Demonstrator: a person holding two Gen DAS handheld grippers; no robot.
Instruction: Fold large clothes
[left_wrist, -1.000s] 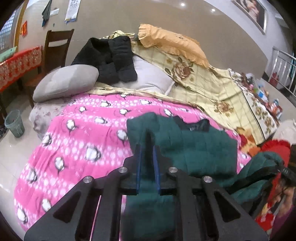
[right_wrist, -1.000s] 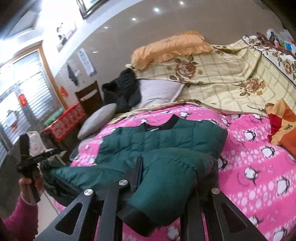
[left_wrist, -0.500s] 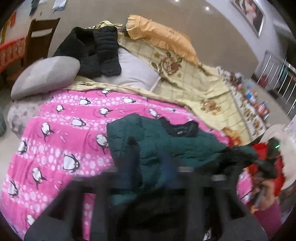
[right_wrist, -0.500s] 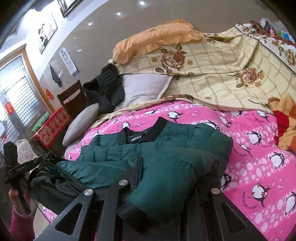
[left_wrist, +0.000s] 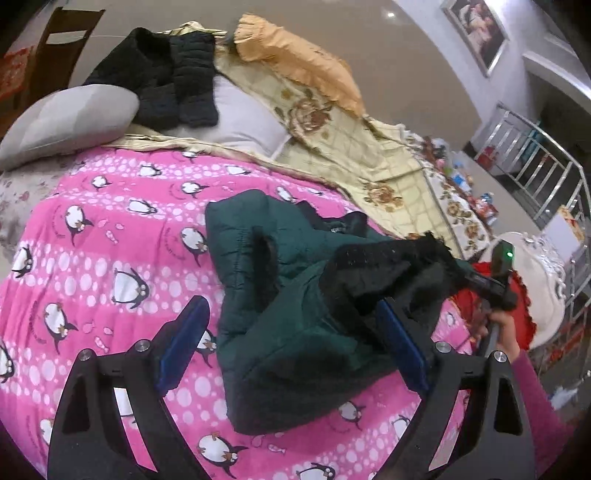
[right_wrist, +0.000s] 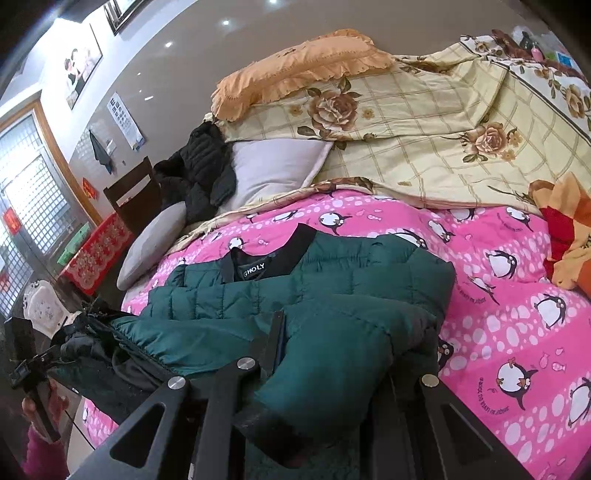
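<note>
While the green jacket (right_wrist: 332, 295) lies on the pink blanket (left_wrist: 110, 240), both grippers work its near edge.
Left gripper (left_wrist: 291, 347) jaws have just been opening, straddling fabric unpressed; right gripper (right_wrist: 332, 354) is clamped on a sleeve.

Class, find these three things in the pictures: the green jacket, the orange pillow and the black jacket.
green jacket (right_wrist: 369, 280): right wrist view, on its quilted back panel.
orange pillow (right_wrist: 295, 70): right wrist view, on its middle.
black jacket (left_wrist: 166, 77): left wrist view, on its body.
</note>
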